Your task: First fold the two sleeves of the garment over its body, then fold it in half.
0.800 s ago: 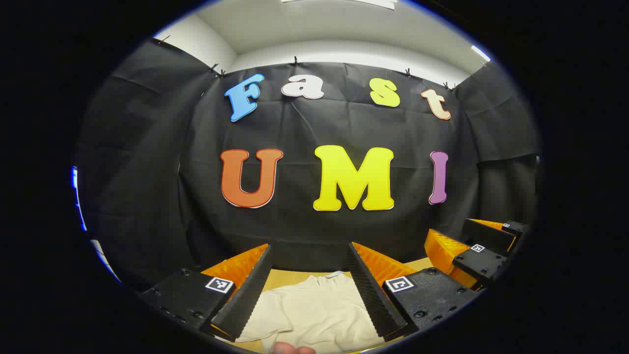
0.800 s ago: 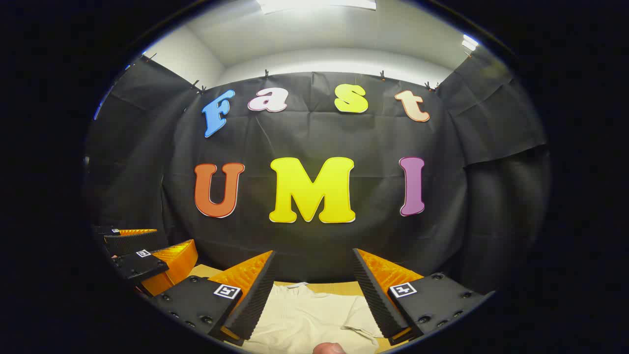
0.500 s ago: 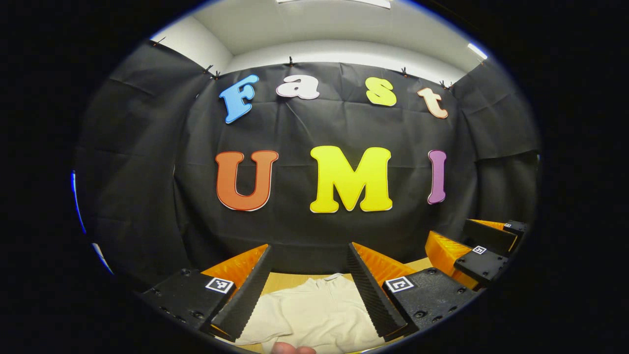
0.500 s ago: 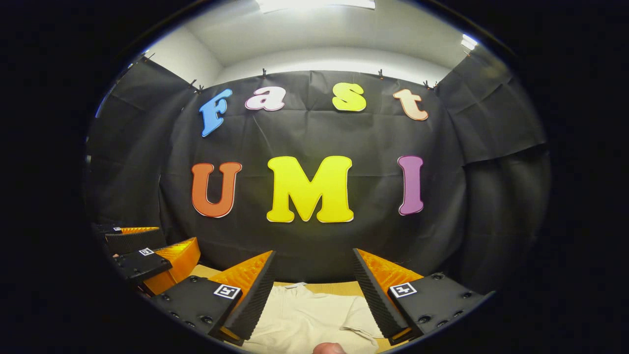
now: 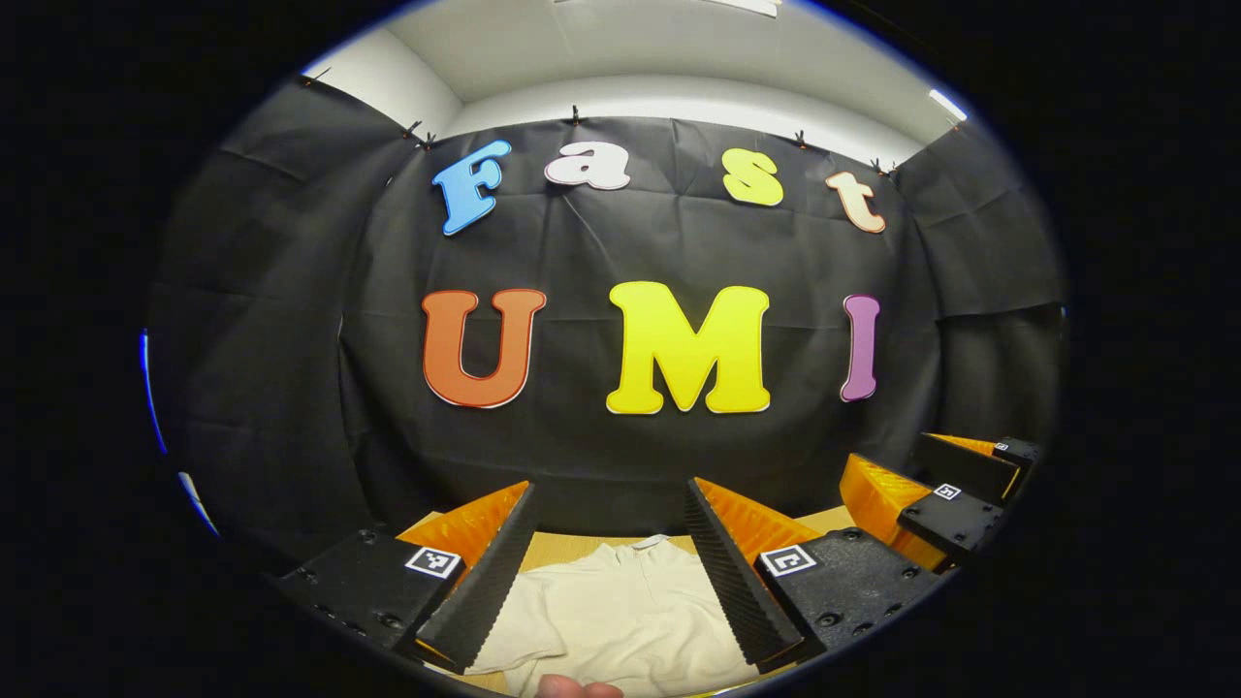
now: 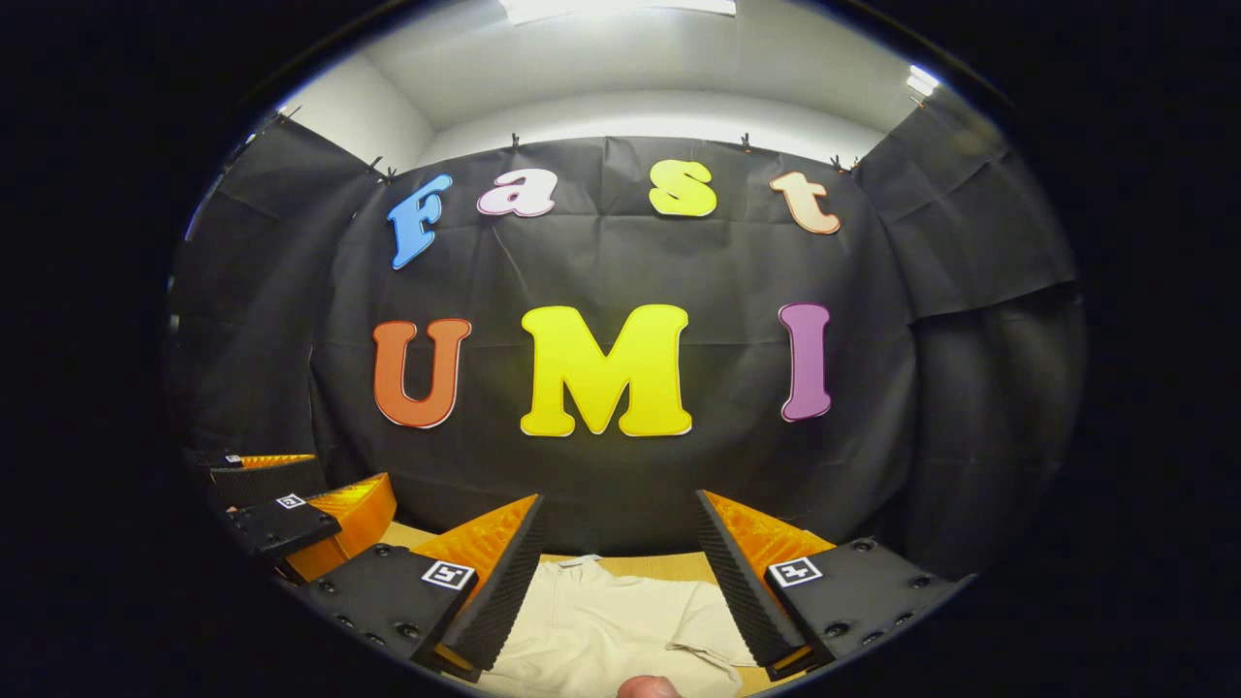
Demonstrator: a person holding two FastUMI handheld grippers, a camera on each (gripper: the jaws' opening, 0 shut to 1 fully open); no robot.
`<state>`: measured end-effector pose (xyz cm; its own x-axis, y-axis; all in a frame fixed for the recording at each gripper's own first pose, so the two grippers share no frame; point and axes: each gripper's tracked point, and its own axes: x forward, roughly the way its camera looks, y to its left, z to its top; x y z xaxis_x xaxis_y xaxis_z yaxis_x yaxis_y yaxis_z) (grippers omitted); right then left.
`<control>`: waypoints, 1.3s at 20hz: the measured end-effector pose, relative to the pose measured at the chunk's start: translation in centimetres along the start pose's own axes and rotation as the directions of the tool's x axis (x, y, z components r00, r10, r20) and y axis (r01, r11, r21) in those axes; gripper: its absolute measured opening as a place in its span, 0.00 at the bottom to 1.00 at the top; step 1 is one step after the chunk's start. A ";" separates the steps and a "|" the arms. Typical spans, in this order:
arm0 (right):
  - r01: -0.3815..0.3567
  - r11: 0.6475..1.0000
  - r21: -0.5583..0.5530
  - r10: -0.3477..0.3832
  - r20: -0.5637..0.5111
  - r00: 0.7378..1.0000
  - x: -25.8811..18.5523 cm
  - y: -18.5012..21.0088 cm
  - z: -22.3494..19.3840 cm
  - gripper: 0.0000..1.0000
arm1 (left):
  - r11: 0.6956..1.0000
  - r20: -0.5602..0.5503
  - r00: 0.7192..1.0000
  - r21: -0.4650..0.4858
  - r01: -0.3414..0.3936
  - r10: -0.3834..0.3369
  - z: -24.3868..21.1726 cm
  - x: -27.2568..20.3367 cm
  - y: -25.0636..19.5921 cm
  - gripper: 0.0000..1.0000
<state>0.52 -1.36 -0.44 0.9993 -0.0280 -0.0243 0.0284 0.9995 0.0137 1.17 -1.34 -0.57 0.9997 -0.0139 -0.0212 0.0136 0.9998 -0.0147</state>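
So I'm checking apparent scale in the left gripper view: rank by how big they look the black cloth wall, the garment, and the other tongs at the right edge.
1. Wall, by far.
2. Garment.
3. Right tongs; they sit farther off, so the order with the garment is unsure.

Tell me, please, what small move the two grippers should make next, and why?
Probably lower both toward a sleeve each. The left gripper and right gripper are open and hold nothing, raised above the cream garment, which lies flat on the wooden table. A sleeve spreads out at the right side, not yet folded over the body.
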 end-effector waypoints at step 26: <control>0.029 0.997 -0.075 -0.036 -0.100 0.994 -0.9 -10.5 -3.8 0.93 | 0.995 -0.100 0.991 0.024 0.094 -0.092 -4.2 0.2 -3.8 0.96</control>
<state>-0.78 -11.82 -4.41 0.9901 -0.0628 -0.1251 0.0553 0.9965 -0.0625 1.28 -5.17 -4.70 0.9871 -0.1068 -0.1197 0.1084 0.9941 0.0072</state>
